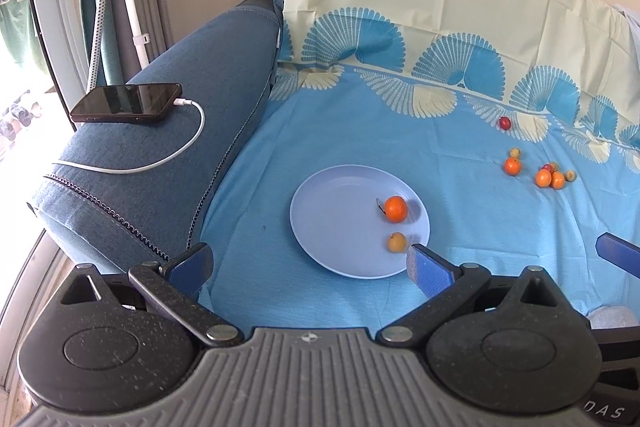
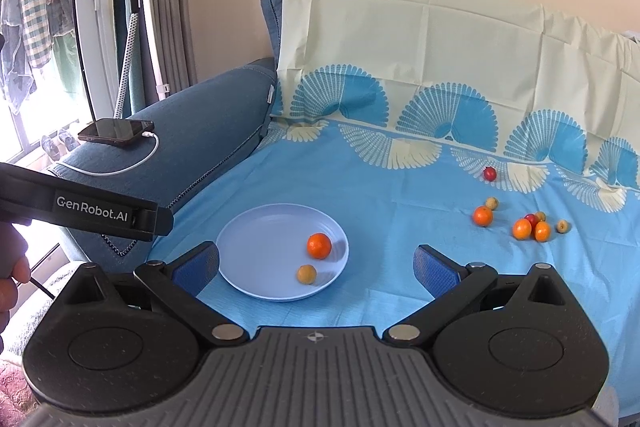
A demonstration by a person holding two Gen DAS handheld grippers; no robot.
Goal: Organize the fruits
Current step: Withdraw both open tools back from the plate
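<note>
Nearest, the left gripper (image 1: 310, 265) hangs with jaws spread wide and nothing between them, its blue pads on either side of the near rim of the plate (image 1: 332, 227). Likewise the right gripper (image 2: 316, 267) has its jaws wide apart and holds nothing, low over the blue sheet (image 2: 400, 287).

On the plate, which lies flat on the sheet, sit two fruits: a small yellow fruit (image 1: 397, 242) near the front right rim and an orange (image 1: 396, 207) just behind it, the two close but apart.

Farther right, well apart from the plate, more fruits lie loose on the sheet: a lone orange (image 2: 482, 216) with a yellowish fruit (image 2: 492, 203) just beside it, then a cluster (image 2: 534, 225) of two oranges, a red fruit and small yellow ones. Beyond them a red fruit (image 2: 489, 173) lies alone near the fan pattern.

At far left a phone (image 1: 126, 103) rests on the sofa arm (image 1: 168, 163) with a white cable (image 1: 188, 143) plugged in.
</note>
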